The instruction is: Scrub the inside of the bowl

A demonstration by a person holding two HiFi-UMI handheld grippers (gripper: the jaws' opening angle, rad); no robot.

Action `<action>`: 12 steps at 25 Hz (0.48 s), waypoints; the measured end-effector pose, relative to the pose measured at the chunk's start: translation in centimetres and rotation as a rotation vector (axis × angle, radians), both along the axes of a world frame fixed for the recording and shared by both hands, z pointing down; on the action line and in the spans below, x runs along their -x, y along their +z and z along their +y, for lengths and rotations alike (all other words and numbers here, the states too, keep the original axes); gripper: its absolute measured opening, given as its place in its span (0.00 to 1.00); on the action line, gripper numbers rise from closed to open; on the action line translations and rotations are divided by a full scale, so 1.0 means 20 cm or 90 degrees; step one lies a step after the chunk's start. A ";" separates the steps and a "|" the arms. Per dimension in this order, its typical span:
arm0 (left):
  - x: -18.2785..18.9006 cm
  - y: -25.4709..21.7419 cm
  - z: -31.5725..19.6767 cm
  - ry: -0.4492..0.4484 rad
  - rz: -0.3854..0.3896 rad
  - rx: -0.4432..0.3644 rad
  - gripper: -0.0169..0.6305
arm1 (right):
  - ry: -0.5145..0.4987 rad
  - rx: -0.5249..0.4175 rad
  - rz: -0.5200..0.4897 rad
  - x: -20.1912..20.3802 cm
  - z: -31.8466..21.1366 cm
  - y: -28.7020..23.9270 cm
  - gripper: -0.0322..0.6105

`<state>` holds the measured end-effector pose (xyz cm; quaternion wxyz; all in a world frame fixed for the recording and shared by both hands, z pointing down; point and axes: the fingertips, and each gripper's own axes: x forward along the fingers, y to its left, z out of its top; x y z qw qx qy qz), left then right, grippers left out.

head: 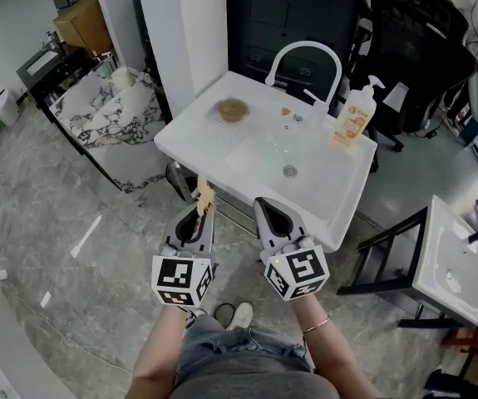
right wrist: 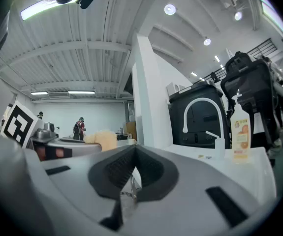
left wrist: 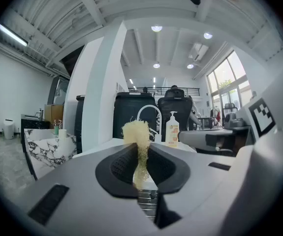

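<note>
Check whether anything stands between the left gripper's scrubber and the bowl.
Nothing visible does. Between the scrubber, clamped in the left gripper, and the bowl lies only bare sink top; the faucet and soap bottle stand off to the right.

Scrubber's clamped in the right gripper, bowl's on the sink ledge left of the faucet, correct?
No: the left gripper view shows the yellow fibrous scrubber clamped in the left gripper; the right gripper is shut on nothing. The bowl does sit on the sink ledge left of the faucet.

Bowl (head: 233,110) on sink top (head: 187,142), left of faucet (head: 305,50); soap bottle (head: 352,119) right of faucet.
</note>
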<state>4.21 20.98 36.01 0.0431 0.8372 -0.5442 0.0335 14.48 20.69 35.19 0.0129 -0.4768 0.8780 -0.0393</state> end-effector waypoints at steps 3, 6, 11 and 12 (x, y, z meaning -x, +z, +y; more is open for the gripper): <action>0.00 -0.01 -0.01 -0.002 0.001 -0.007 0.10 | 0.006 0.001 0.006 -0.01 -0.01 0.01 0.06; 0.00 0.01 0.00 -0.002 -0.001 -0.003 0.10 | 0.001 0.012 0.017 0.01 0.00 0.05 0.06; -0.01 0.02 -0.01 -0.003 0.001 -0.002 0.10 | -0.007 0.020 0.016 0.01 0.01 0.07 0.07; -0.01 0.02 -0.02 -0.004 0.003 -0.002 0.10 | -0.007 0.020 0.015 0.01 0.00 0.07 0.07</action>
